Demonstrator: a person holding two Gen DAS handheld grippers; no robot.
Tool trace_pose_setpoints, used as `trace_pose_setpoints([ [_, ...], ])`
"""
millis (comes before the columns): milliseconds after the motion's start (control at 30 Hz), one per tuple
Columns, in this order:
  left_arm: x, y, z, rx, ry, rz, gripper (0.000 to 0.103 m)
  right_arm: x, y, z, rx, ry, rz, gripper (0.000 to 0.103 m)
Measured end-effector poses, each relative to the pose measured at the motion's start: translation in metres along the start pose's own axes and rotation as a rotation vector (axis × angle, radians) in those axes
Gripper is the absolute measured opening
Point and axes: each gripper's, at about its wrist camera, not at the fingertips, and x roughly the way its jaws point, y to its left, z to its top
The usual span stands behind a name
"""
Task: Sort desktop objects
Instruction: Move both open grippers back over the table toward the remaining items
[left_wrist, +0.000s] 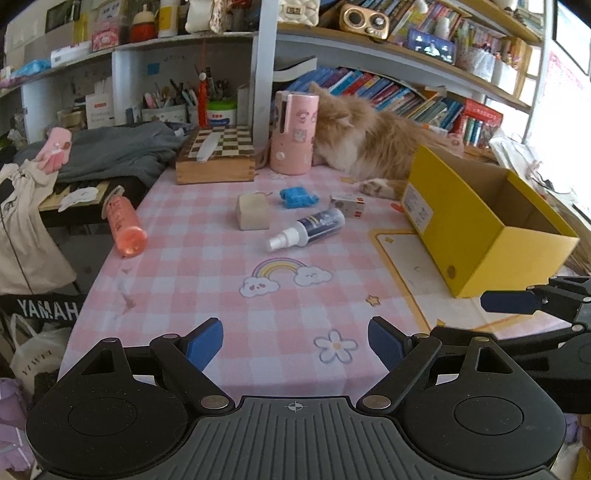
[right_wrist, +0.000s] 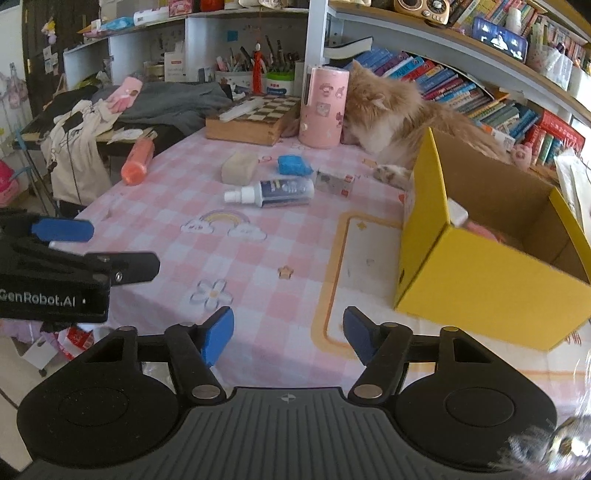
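Observation:
My left gripper (left_wrist: 295, 332) is open over the near edge of the pink checked tablecloth (left_wrist: 229, 295), with nothing between its blue pads. My right gripper (right_wrist: 290, 325) is open too, with nothing between its fingers, just left of the yellow cardboard box (right_wrist: 480, 280). Mid-table lie a spray bottle (left_wrist: 306, 229) (right_wrist: 273, 192), a beige block (left_wrist: 252, 211) (right_wrist: 239, 168), a crumpled blue item (left_wrist: 297, 196) (right_wrist: 293, 165) and a small carton (left_wrist: 347, 205) (right_wrist: 334, 181). An orange bottle (left_wrist: 123, 225) (right_wrist: 137, 161) lies at the left edge. Something pink with a white cap (right_wrist: 476, 227) rests inside the box.
A fluffy cat (left_wrist: 376, 140) (right_wrist: 399, 114) lies at the back beside a pink cylinder (left_wrist: 293, 133) and a chessboard box (left_wrist: 218, 153). Clothes (left_wrist: 110, 151) are piled at the far left. Bookshelves (left_wrist: 424, 99) run behind. The yellow box (left_wrist: 480, 236) stands on the right.

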Motion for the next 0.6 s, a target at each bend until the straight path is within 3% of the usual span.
trace_pose_setpoints([
  [600, 0.059, 0.003, 0.054, 0.013, 0.013, 0.06, 0.089, 0.063, -0.035, 0.063, 0.044, -0.036, 0.054, 0.058],
])
